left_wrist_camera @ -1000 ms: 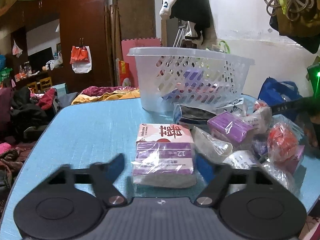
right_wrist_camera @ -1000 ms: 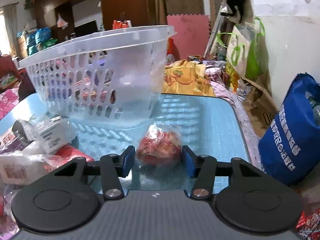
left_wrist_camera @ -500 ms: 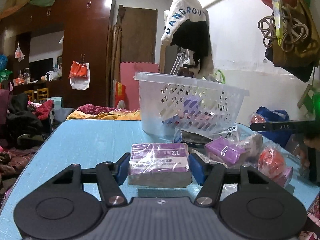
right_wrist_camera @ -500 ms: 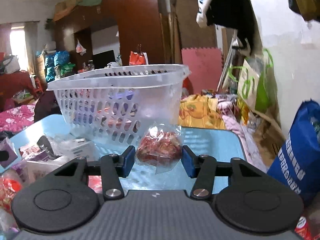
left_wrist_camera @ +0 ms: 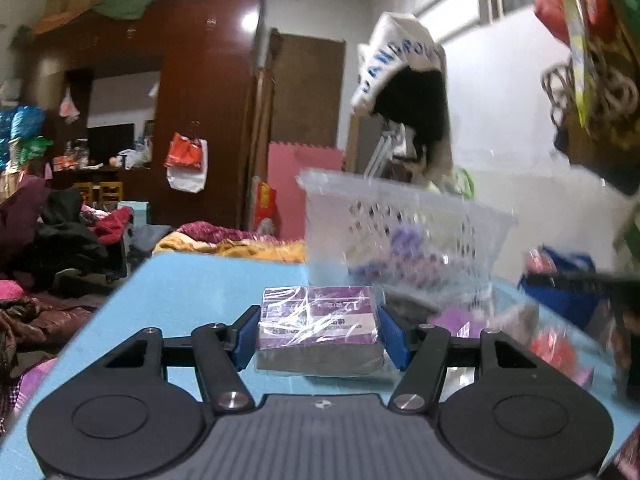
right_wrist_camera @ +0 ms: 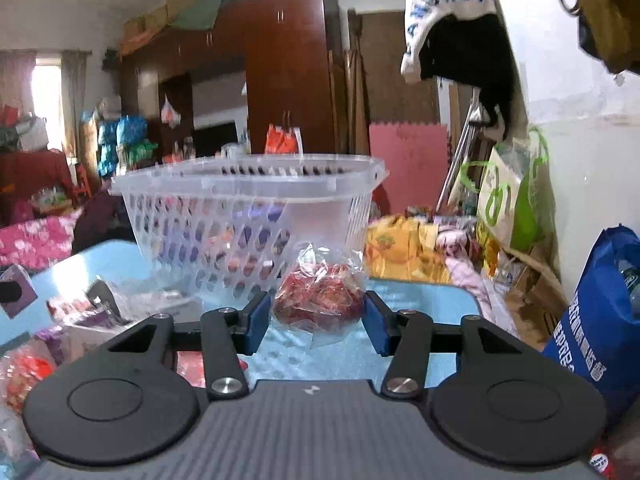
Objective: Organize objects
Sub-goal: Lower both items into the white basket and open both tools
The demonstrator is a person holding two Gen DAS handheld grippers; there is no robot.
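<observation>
My left gripper (left_wrist_camera: 318,334) is shut on a purple wrapped box (left_wrist_camera: 318,322) and holds it above the blue table (left_wrist_camera: 192,292). My right gripper (right_wrist_camera: 316,322) is shut on a clear bag of red snacks (right_wrist_camera: 320,300), lifted off the table (right_wrist_camera: 420,300). A clear plastic basket with holes stands just beyond each load, blurred in the left wrist view (left_wrist_camera: 404,224) and sharp in the right wrist view (right_wrist_camera: 248,216). Purple and red packets show through its wall.
Several loose wrapped packets lie on the table to the right in the left wrist view (left_wrist_camera: 552,348) and to the left in the right wrist view (right_wrist_camera: 80,320). A blue bag (right_wrist_camera: 600,320) stands off the table's right edge. Clothes and bags hang on the wall.
My left gripper closed on the purple box and raised it off the table. My right gripper lifted the red snack bag higher, level with the basket wall.
</observation>
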